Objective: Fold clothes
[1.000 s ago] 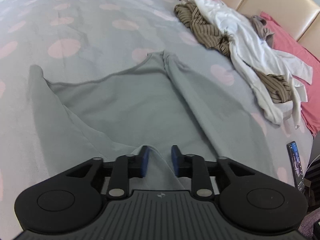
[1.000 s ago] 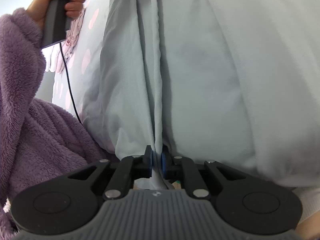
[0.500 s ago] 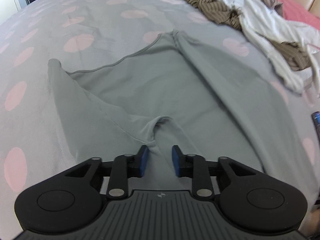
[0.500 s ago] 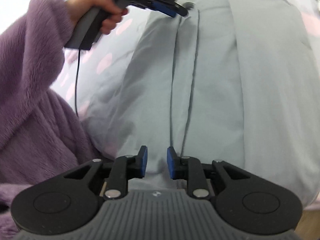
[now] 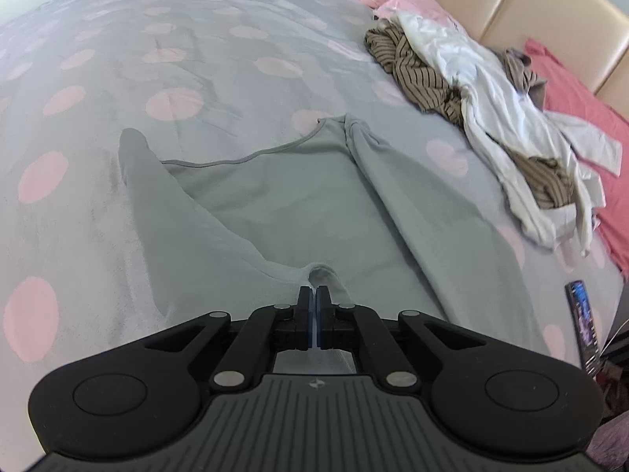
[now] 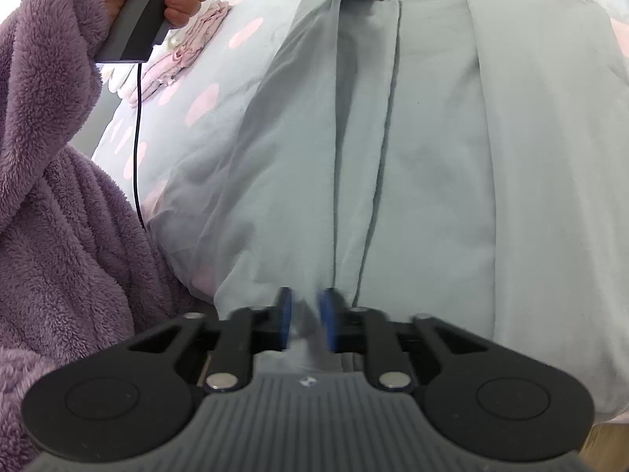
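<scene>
Grey garment (image 5: pixel 283 204) lies creased on the spotted bed (image 5: pixel 177 59), both fingers' pairs pinched closed on its edge

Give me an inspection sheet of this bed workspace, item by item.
Surface: bed cover, grey with pink dots, rumpled.
Job's things: grey garment spread out, both sides folded inward.
Clutter: clothes heap, white and striped; red cloth; dark handset at the edge.
Grippers: left claw has just been closing, now shut on the garment's near edge; right claw blurred, has just been closing, fabric between its jaws.
Cables: black cable hangs from the left handle.
Surroundings: padded headboard; purple fleece sleeve.
</scene>
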{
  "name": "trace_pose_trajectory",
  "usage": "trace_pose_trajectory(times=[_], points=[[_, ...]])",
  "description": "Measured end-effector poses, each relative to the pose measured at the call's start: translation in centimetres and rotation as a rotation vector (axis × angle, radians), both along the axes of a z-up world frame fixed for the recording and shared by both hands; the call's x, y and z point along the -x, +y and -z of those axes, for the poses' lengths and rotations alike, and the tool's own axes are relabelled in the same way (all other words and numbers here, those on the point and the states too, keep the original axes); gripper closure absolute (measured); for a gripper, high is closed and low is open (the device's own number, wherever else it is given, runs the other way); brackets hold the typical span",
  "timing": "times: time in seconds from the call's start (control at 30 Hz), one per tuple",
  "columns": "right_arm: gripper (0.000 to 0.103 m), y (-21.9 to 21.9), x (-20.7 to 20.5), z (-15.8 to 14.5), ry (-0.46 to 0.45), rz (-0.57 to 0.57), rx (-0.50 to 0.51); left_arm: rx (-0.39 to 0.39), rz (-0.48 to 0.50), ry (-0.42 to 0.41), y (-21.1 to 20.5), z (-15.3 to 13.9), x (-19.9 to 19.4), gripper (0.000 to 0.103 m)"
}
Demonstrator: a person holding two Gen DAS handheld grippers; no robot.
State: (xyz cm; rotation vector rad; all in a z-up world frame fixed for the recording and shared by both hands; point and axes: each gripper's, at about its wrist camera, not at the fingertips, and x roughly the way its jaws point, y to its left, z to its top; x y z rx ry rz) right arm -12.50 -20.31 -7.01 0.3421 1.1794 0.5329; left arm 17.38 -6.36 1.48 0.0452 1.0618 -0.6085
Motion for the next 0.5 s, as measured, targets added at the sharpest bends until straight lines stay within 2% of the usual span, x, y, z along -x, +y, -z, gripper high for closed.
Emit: trace_pose_trajectory(times=[0.1,0.17,0.33,0.5], points=[[0.101,-0.9,0.5,-1.3,-0.003,0.02,-0.082,0.072,-0.011,0.01,0.2,-0.4,-0.2,0.103],[0.101,-1.6,0.8,-1.8,0.009,0.051,-0.106,0.075,0.0,0.003,-0.2,-0.2,-0.1,0.103],[0.101,-2.9,0.9,-0.5,0.098,0.105,-0.085,0.032,0.042,0.009,-2.6,2.0,-0.5,0.103],[0.101,-3.1,0.6,0.5,0.141,0.111,-0.092,-0.039,0.076,0.013,-4.3,4.3,-0.3,0.103]])
